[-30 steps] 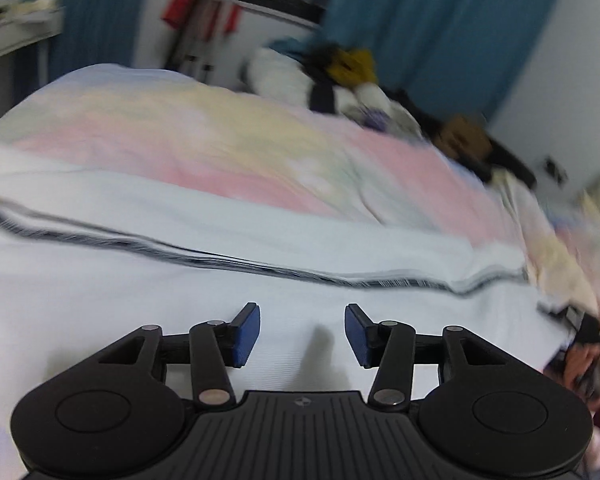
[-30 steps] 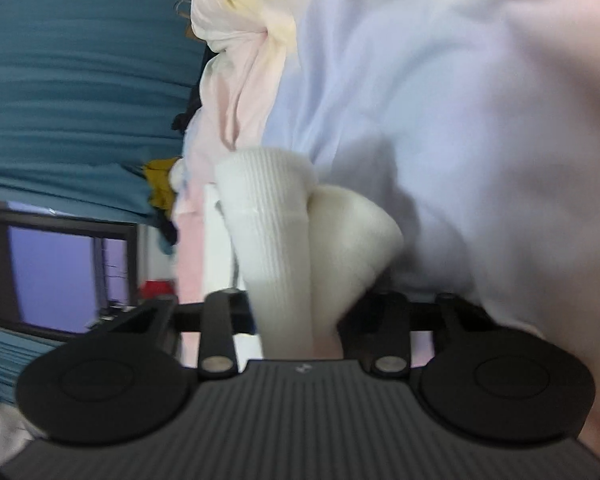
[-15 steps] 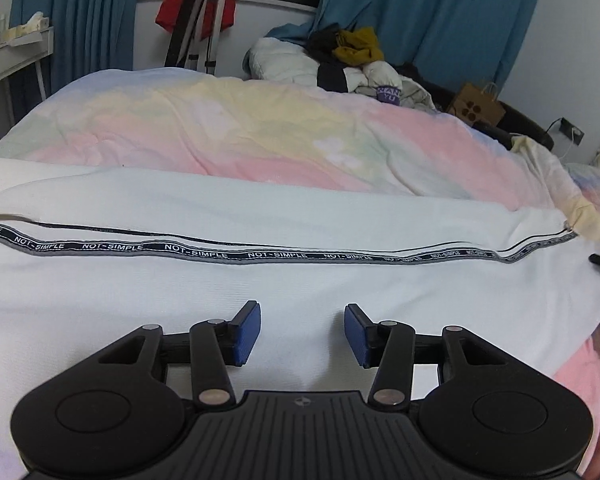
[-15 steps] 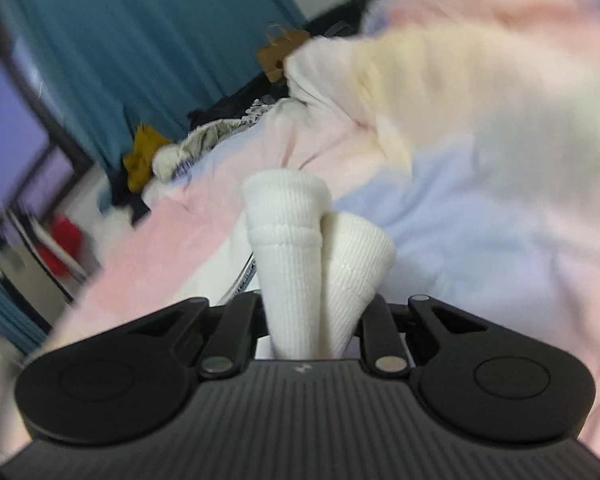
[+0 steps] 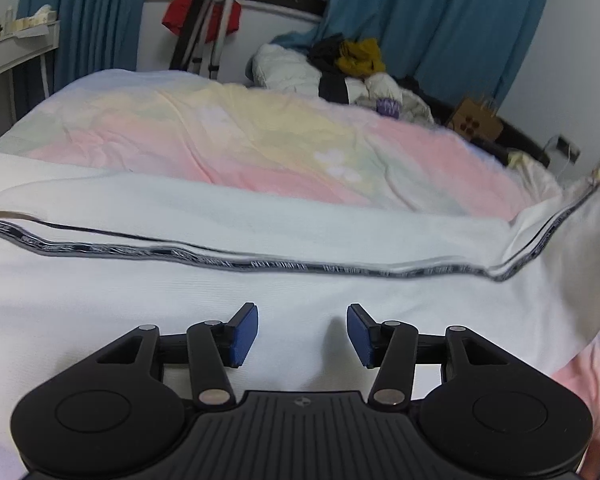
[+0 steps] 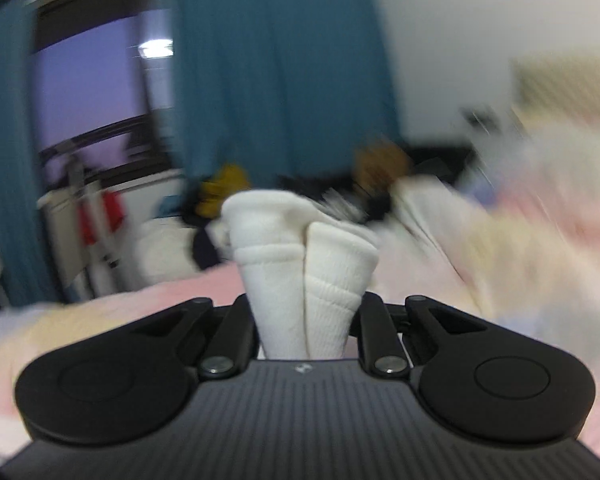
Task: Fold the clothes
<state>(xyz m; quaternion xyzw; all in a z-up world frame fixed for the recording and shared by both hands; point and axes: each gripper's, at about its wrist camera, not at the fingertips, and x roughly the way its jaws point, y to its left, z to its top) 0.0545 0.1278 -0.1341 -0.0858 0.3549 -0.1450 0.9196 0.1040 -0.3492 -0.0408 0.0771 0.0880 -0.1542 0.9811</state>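
Observation:
A white garment (image 5: 148, 288) lies spread across the bed, with a black-and-white lettered stripe (image 5: 284, 266) running along it. Its right end (image 5: 572, 248) is lifted off the bed. My left gripper (image 5: 302, 330) hovers low over the garment, open, blue pads (image 5: 244, 332) apart with nothing between them. In the right wrist view my right gripper (image 6: 306, 320) is shut on a bunched ribbed white cuff (image 6: 300, 264) of the garment, which sticks up between the fingers. That view is motion-blurred.
A pastel pink, yellow and green duvet (image 5: 260, 136) covers the bed. A heap of clothes (image 5: 340, 68) lies at the far end before teal curtains (image 5: 440, 16). A tripod (image 5: 208, 32) and a red cloth stand by the window. A white shelf (image 5: 16, 48) is at left.
My right gripper has swung upward with the cuff, its view turning from the duvet to the curtains and window. The garment's right end has risen off the bed. The left gripper stays open in place.

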